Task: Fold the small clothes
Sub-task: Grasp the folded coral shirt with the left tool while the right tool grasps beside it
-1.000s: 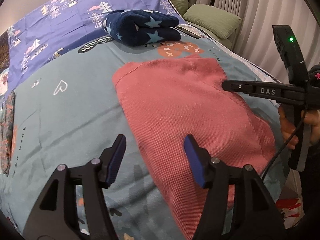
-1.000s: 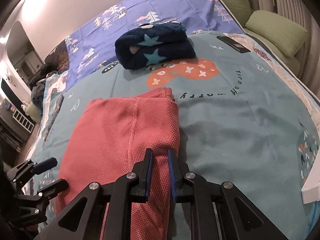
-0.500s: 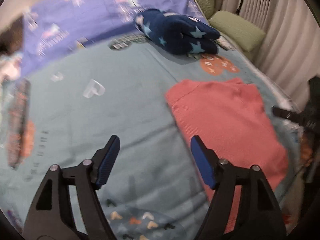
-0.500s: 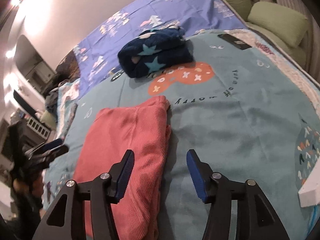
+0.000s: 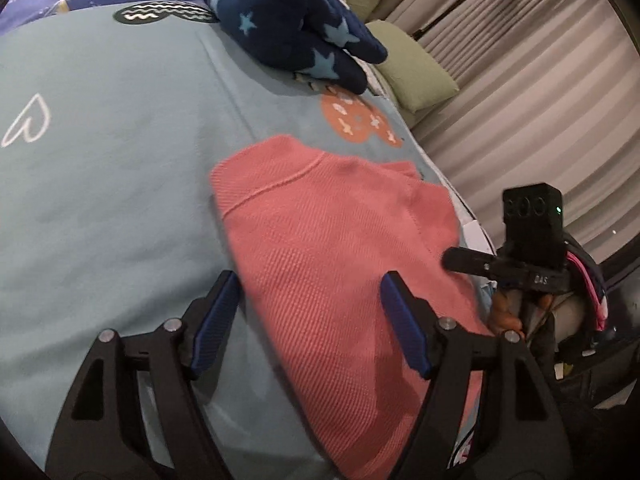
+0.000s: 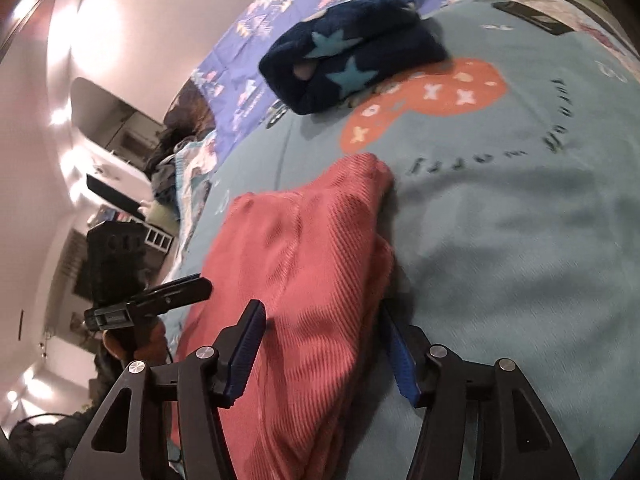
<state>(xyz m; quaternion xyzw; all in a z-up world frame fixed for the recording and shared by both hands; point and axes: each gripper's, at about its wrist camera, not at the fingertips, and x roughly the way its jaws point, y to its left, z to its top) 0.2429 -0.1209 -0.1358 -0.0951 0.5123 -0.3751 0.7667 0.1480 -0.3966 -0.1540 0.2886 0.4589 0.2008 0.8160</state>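
Note:
A pink knit garment (image 5: 340, 256) lies partly folded on the teal bedspread (image 5: 100, 168); it also shows in the right wrist view (image 6: 304, 280). My left gripper (image 5: 312, 320) is open, its fingers astride the garment's near left edge. My right gripper (image 6: 324, 348) is open over the garment's thick folded right edge, near the bed's front. The right gripper also shows in the left wrist view (image 5: 464, 260), at the garment's right side. The left gripper shows in the right wrist view (image 6: 188, 292), at the garment's left side.
A folded navy blanket with blue stars (image 5: 288, 28) lies beyond the garment, also in the right wrist view (image 6: 352, 56). Green pillows (image 5: 412, 68) and curtains (image 5: 540, 100) stand to the right. A dark phone (image 6: 532, 16) lies at the far right of the bedspread.
My right gripper has let go of the garment's folded edge and opened. My left gripper swung away left, then came back over the garment's near left edge.

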